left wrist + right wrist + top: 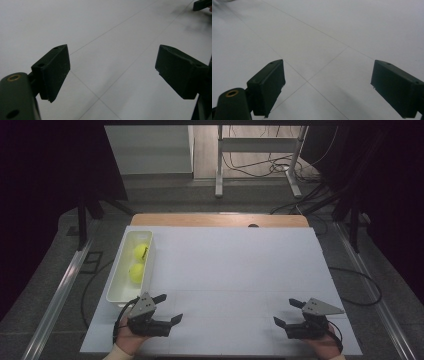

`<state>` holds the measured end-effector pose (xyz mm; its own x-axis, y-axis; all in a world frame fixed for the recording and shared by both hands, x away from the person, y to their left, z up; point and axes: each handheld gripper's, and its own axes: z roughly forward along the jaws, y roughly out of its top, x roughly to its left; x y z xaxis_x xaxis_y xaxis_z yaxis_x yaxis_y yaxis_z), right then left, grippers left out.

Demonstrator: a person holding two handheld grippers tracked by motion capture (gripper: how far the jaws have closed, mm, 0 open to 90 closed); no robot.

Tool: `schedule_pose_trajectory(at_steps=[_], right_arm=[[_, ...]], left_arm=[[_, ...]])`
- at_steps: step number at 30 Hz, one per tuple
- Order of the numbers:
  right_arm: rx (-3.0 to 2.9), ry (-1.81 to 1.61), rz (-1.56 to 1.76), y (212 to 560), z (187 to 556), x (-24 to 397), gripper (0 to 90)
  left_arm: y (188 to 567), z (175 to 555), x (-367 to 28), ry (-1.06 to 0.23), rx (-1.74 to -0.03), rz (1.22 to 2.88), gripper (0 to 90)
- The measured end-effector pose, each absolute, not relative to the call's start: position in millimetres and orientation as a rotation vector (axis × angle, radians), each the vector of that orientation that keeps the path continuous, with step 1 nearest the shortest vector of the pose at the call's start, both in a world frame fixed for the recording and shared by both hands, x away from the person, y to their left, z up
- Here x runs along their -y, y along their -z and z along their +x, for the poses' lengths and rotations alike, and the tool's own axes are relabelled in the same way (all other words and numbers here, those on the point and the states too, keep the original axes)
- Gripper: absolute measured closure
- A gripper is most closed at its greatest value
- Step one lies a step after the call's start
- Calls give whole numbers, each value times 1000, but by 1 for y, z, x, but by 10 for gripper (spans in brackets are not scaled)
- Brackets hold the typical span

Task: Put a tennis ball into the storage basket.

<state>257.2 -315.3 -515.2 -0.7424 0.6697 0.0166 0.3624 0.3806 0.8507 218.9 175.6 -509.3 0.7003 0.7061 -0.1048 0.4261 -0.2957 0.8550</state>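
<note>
Two yellow-green tennis balls, one (141,252) farther and one (136,272) nearer, lie in a long white tray (118,283) at the table's left side. My left gripper (169,308) rests low at the near left, just past the tray's near end, open with nothing between its jaws; bare white table shows between its pads (56,71). At the near right my right gripper (287,312) is held open over the white surface, and its pads (269,86) have nothing between them. Both grippers point toward the table's middle.
White sheets (230,270) with thin seams cover the table, and a strip of wood (220,220) shows along the far edge. Beyond it stand a metal frame (260,160) and loose cables on the floor. The right gripper's tip (202,4) shows far off in the left gripper view.
</note>
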Motion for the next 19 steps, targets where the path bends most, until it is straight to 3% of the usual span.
schedule_pose_trajectory(at_steps=[19], right_arm=[[-2335, -1296, 886, 517, 256, 314, 124]], left_arm=[[510, 225, -176, -357, -879, 1933, 133]])
